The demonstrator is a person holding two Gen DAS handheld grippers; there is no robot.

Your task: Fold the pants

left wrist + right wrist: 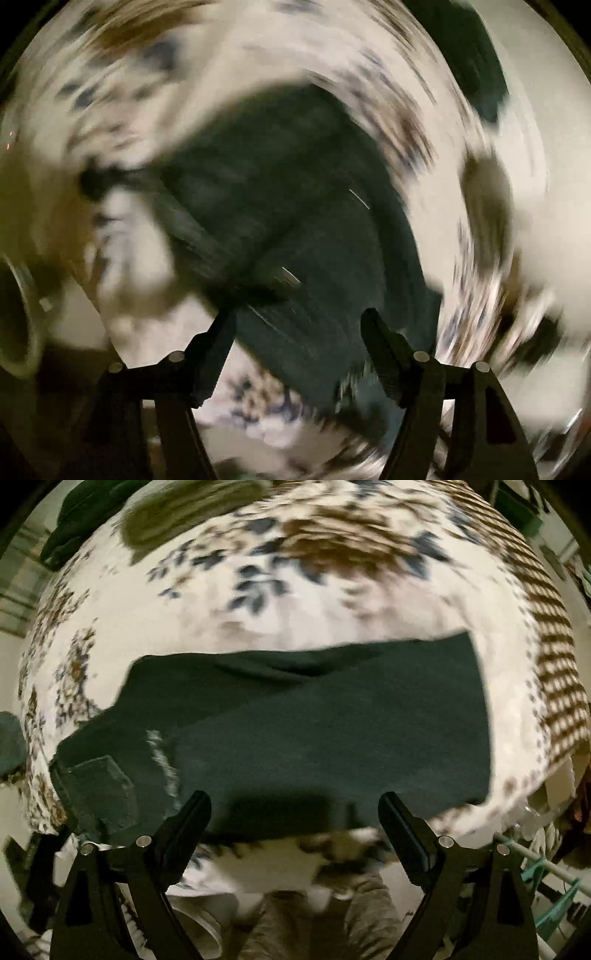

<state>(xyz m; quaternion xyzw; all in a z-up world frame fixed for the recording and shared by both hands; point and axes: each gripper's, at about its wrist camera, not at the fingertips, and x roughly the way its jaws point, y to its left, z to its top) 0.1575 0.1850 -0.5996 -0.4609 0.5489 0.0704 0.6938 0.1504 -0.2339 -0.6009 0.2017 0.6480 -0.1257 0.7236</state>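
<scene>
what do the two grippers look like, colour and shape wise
Both are matte black. The left gripper and right gripper each have two flat, tapered fingers on angular black brackets with triangular cut-outs, joined by round silver pins. No cables, markings or sleeves show.

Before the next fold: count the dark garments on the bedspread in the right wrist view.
2: the pants spread mid-bedspread, and a dark heap at its far left edge. More may be hidden.

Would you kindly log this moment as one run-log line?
pants: dark, flat on floral bedspread | left gripper: jaws open, view blurred | right gripper: jaws open, empty
</scene>
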